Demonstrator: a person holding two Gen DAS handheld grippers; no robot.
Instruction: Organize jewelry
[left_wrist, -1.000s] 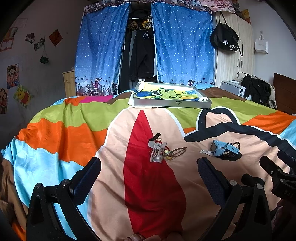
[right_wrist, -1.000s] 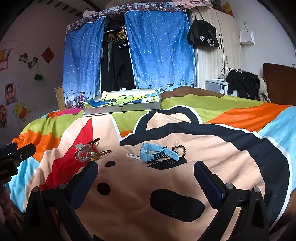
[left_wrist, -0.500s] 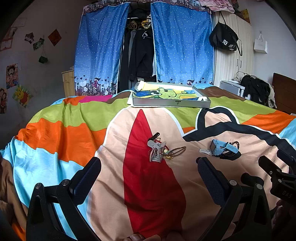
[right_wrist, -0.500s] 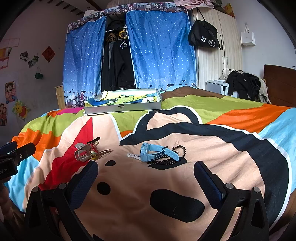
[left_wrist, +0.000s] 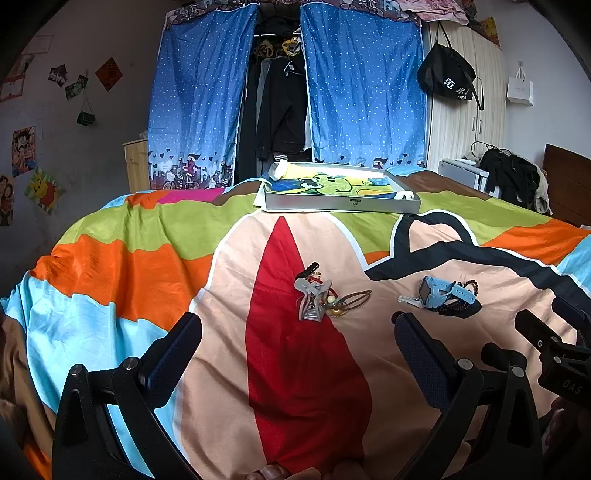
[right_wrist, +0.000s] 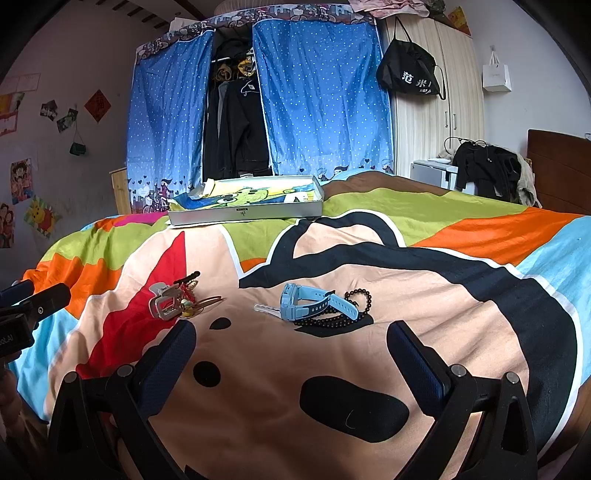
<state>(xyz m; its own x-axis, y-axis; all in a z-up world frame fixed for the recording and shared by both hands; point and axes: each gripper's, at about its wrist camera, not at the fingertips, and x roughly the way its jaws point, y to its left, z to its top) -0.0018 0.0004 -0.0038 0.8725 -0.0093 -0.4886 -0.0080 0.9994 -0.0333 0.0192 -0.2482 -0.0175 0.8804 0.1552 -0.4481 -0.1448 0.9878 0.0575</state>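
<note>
Above the near edge of the bed (left_wrist: 122, 266), both tools hover level and point toward the far wall: the left hand-held gripper (left_wrist: 297, 345) has its fingers spread wide and holds nothing, and the right hand-held gripper (right_wrist: 291, 347) is just as wide and empty. Ahead of the left one lies a grey hair claw (left_wrist: 310, 301) tangled with a red cord and brown hair ties (left_wrist: 354, 300); ahead of the right lies a blue watch (right_wrist: 306, 304) touching a dark bead bracelet (right_wrist: 354, 308), a small key beside it. Farther back rests a shallow grey box (left_wrist: 341, 203) with a cartoon lining. Nothing blocks either pile. The left view catches the right tool's body at its right edge; the right view shows the left tool at its left edge.
</note>
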